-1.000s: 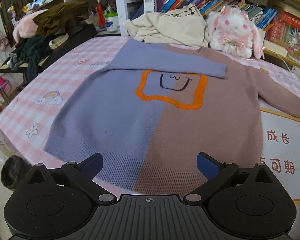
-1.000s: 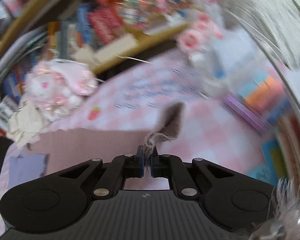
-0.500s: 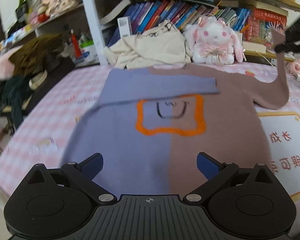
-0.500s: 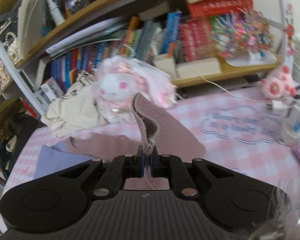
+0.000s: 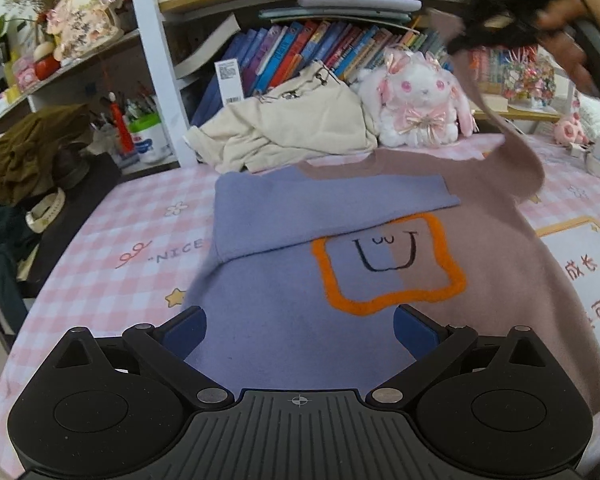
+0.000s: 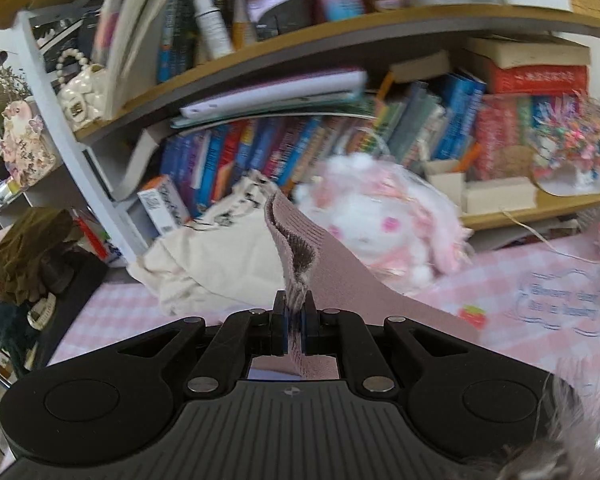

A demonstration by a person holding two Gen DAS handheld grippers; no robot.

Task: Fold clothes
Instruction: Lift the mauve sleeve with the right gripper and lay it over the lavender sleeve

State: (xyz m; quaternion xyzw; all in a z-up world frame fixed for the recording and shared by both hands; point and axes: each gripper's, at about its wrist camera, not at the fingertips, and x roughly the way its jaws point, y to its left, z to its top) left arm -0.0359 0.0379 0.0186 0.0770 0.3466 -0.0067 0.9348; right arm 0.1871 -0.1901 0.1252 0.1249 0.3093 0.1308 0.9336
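Above the pink checked table (image 5: pixel 100 240), the right gripper (image 6: pixel 295 312) (pinching the mauve sleeve (image 6: pixel 300 248)) has risen; left gripper (image 5: pixel 300 326) spread

Mauve sleeve (image 6: pixel 300 248): now lifted off the pink checked tablecloth (image 5: pixel 112 240), hanging from the right gripper (image 6: pixel 295 320), carried higher toward the sweater (image 5: pixel 340 280) body. Left gripper (image 5: pixel 300 328): view shifted closer over the sweater.

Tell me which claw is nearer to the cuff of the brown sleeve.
Right. The right claw is shut on the brown sleeve's cuff, lifted above the sweater. The left claw hovers open over the blue half near the hem, away from that cuff.
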